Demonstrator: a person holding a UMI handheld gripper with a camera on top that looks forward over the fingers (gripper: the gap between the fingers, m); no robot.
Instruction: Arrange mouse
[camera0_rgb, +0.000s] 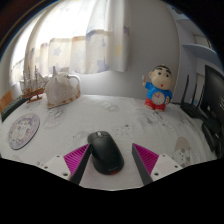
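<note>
mouse (105, 152) black, resting on white desk (120, 115), between the fingers | gripper (108, 160) fingers spread, magenta pads (76, 157) either side of mouse with a gap each side | cartoon figurine (156, 88) beyond, near desk's far edge | round clock face (22, 130) lying flat off to one side | curtained window (80, 45) behind

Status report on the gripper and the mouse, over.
Gripper open, fingers either side of the mouse. Mouse resting on the table, not gripped. Nothing in the way; doll well beyond.
</note>
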